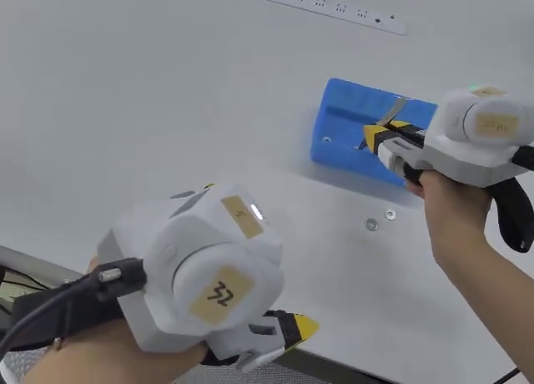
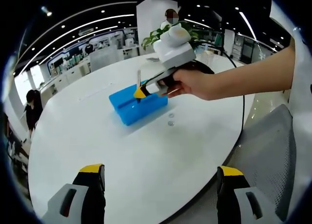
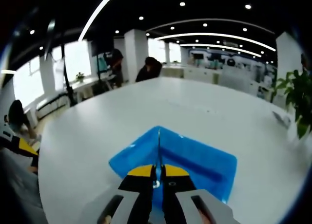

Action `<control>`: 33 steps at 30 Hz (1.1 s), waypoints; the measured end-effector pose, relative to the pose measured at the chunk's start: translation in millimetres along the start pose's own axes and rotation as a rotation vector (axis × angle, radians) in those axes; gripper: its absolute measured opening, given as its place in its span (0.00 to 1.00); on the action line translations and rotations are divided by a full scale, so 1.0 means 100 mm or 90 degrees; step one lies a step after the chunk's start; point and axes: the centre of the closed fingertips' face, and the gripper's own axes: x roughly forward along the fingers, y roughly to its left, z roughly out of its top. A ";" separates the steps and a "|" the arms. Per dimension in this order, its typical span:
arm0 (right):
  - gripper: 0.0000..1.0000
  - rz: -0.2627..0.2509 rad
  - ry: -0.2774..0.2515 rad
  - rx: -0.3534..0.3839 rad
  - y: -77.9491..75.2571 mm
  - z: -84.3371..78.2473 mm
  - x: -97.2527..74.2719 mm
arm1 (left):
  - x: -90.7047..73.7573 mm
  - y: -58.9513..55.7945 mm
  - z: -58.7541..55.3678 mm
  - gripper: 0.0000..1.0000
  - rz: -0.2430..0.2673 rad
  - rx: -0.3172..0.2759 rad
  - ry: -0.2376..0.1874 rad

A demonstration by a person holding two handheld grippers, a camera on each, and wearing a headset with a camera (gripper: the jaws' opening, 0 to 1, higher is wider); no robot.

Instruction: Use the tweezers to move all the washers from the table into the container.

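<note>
A blue container (image 1: 367, 125) lies on the white table (image 1: 167, 108). My right gripper (image 1: 374, 139) is shut on metal tweezers (image 1: 392, 113), whose tips hang over the container. In the right gripper view the tweezers (image 3: 159, 146) rise from between the closed jaws (image 3: 157, 174) above the container (image 3: 200, 160). Two washers (image 1: 371, 224) (image 1: 390, 214) rest on the table just in front of the container, and one small washer (image 1: 326, 139) lies inside it. My left gripper (image 2: 158, 185) stands open and empty near the table's front edge, well away from the container (image 2: 136, 107).
A white power strip (image 1: 334, 7) lies at the far side of the table. The front table edge (image 1: 350, 369) runs close under the left gripper. People and desks stand in the office beyond the table.
</note>
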 end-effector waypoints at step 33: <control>0.04 0.006 -0.029 -0.013 0.02 0.15 -0.36 | -0.04 0.01 0.07 0.98 0.011 0.016 -0.007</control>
